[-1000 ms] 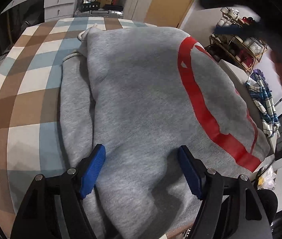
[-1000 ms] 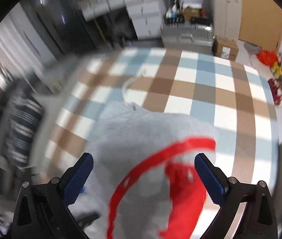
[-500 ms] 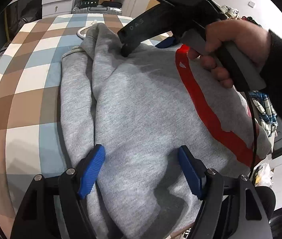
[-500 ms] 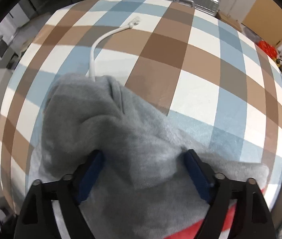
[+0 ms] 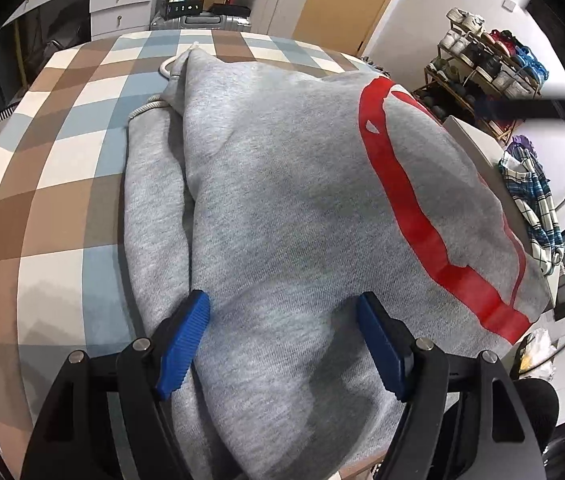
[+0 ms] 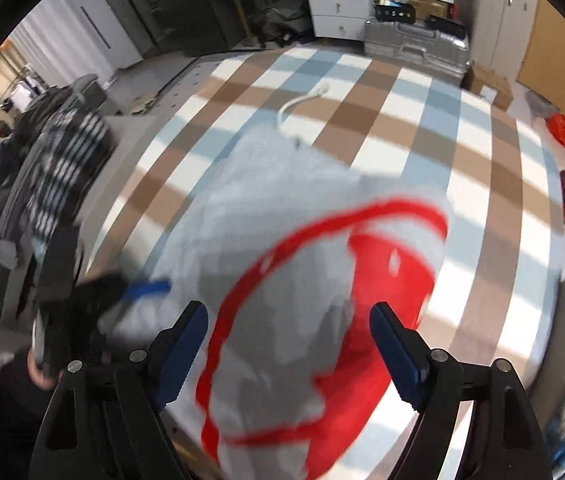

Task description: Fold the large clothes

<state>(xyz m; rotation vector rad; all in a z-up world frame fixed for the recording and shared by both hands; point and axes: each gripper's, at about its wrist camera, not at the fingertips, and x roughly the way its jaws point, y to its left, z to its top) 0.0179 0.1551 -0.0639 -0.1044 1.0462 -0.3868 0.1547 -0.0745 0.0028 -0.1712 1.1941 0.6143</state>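
A grey hoodie [image 5: 282, 208] with a red print lies folded on the checked brown, blue and white bedcover [image 5: 62, 152], its white drawstring [image 5: 166, 66] trailing off the far end onto the checks. On containers: off to the right a wooden shoe rack [image 5: 482, 68] holds rows of shoes, and a white chest of drawers [image 5: 120, 4] stands shut behind the bed; what the drawers hold cannot be seen. A silver suitcase [image 6: 414, 46] sits closed on the floor beyond the bed.

Against half a second ago, the big change is in the left wrist view: the right hand and its tool, which then reached across the hoodie's far end, are now gone from the cloth, with only a dark blurred streak at the right edge. The right wrist view, then close over the grey hood, now looks from further back and is smeared, showing the red print below.

The left gripper [image 5: 282, 344] stands partly open, its blue pads [image 5: 182, 344] straddling a ridge of grey fabric at the near edge; the cloth bulges between them and touches them. The right gripper [image 6: 290, 356] hovers above the red print with its jaws wide, gripping nothing.
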